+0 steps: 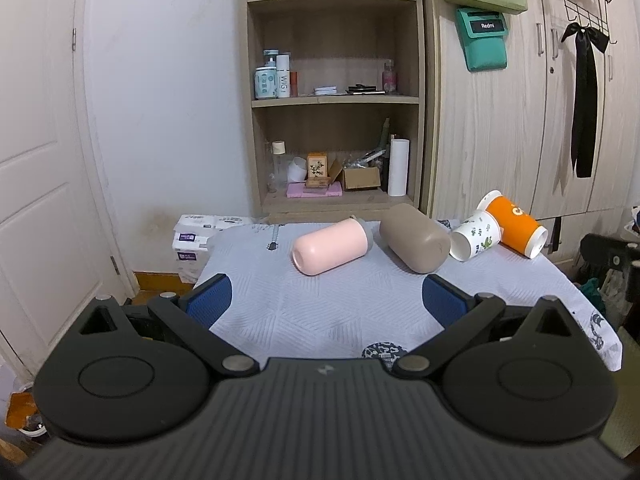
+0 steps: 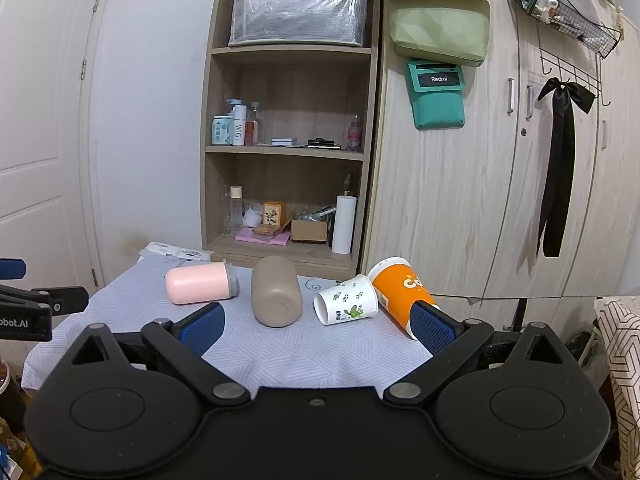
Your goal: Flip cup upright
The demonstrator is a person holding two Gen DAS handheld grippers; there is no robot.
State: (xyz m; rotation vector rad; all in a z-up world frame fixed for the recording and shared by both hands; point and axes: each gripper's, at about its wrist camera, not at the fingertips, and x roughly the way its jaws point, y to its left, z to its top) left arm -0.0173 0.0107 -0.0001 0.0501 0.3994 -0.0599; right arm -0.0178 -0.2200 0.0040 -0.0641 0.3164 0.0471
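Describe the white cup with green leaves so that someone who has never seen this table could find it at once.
Look at the table with the pale cloth, in front of the wooden shelf. Four vessels lie on their sides in a row there; the leaf cup is third from the left, between the brown bottle and the orange cup. It alone is white with green leaf prints, and it is the smallest.

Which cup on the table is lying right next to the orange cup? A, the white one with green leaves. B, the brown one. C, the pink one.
A: the white leaf-print cup lies on its side against the orange cup, while the pink cup and brown cup lie further left.
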